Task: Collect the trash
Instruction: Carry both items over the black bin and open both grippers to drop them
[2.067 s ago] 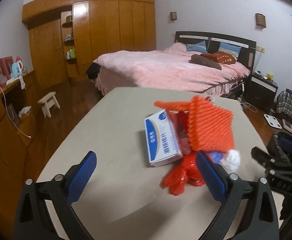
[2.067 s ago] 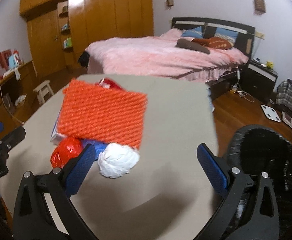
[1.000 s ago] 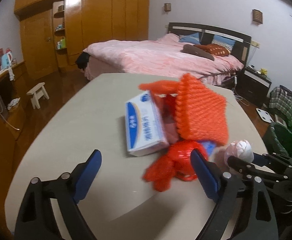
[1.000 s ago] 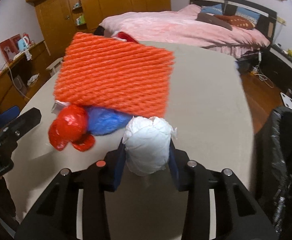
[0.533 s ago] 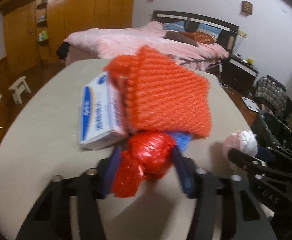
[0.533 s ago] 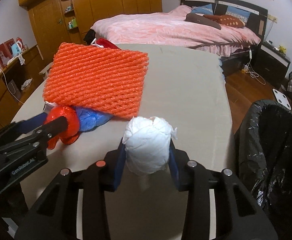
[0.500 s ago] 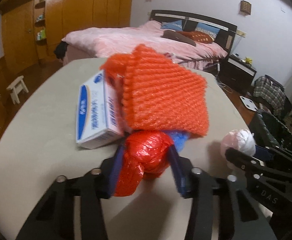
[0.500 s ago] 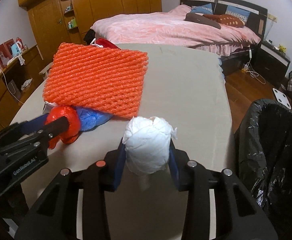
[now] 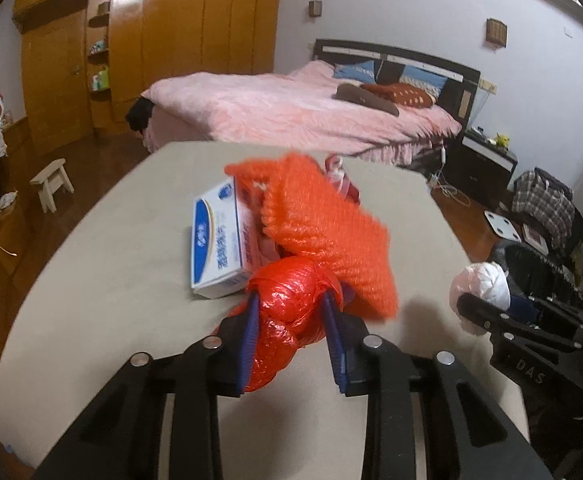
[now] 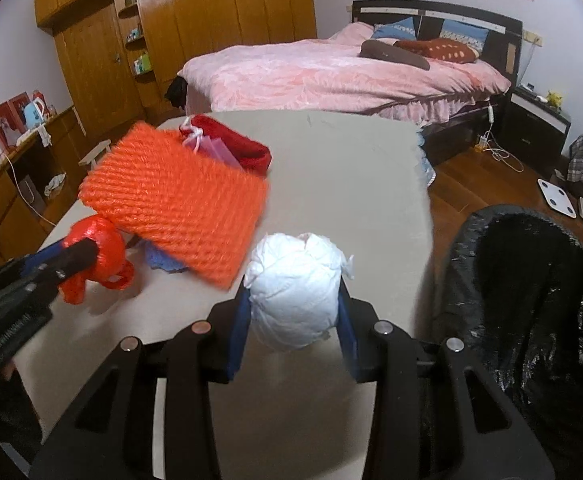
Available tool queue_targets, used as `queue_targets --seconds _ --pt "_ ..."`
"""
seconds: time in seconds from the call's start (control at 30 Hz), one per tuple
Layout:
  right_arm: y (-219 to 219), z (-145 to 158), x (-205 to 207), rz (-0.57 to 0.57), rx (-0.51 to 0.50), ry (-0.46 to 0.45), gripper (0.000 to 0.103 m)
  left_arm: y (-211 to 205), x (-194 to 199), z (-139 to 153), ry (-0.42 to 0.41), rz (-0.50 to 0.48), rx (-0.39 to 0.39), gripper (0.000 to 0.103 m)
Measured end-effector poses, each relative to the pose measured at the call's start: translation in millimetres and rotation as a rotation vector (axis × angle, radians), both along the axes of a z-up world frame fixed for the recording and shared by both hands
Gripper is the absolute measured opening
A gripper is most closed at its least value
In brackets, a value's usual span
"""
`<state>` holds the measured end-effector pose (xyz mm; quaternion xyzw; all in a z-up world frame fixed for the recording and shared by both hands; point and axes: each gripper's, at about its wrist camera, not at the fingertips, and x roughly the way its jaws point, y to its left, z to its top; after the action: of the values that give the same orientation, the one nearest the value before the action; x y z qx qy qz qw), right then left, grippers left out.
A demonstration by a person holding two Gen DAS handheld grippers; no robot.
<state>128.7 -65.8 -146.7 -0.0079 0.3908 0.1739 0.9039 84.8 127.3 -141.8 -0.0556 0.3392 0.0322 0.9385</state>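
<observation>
Left gripper [image 9: 291, 320] clamps the red plastic bag [image 9: 287, 300] above the table [image 9: 111, 272], near the orange foam net [image 9: 323, 232]. Right gripper [image 10: 293, 312] clamps the white wad [image 10: 295, 288]. Right wrist view alone shows the black-lined bin [image 10: 531, 300] interior, right of the table.

I see a knotted red plastic bag [image 9: 287, 312] and a balled white bag [image 10: 295, 304], each lifted; orange foam netting [image 10: 175, 200] and a blue-white box [image 9: 217, 240] lie piled beside a black-lined bin [image 10: 531, 280].
</observation>
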Motion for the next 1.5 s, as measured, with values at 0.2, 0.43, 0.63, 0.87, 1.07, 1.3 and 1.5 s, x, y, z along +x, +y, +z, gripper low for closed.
queue_targets --seconds 0.2,0.43,0.63,0.87,1.07,1.3,1.5 --pt "-21 13 -10 -0.029 0.02 -0.025 0.038 -15 -16 32 -0.08 -0.031 0.002 0.031" --pt "-64 37 -21 -0.114 0.029 -0.083 0.038 -48 -16 61 -0.131 -0.116 -0.007 0.031" --pt "-104 56 -31 -0.204 0.006 -0.133 0.038 -82 -4 78 -0.138 -0.188 -0.005 0.031" --pt "-155 62 -40 -0.302 -0.028 -0.158 0.039 -132 4 88 -0.158 -0.295 -0.015 0.031" --pt "-194 54 -46 -0.381 -0.038 -0.143 0.039 -174 10 91 -0.164 -0.388 -0.024 0.031" --pt "-228 42 -50 -0.447 -0.042 -0.121 0.039 -216 19 89 -0.162 -0.463 -0.022 0.031" --pt "-250 35 -49 -0.476 -0.05 -0.111 0.039 -241 26 82 -0.149 -0.504 -0.029 0.031"
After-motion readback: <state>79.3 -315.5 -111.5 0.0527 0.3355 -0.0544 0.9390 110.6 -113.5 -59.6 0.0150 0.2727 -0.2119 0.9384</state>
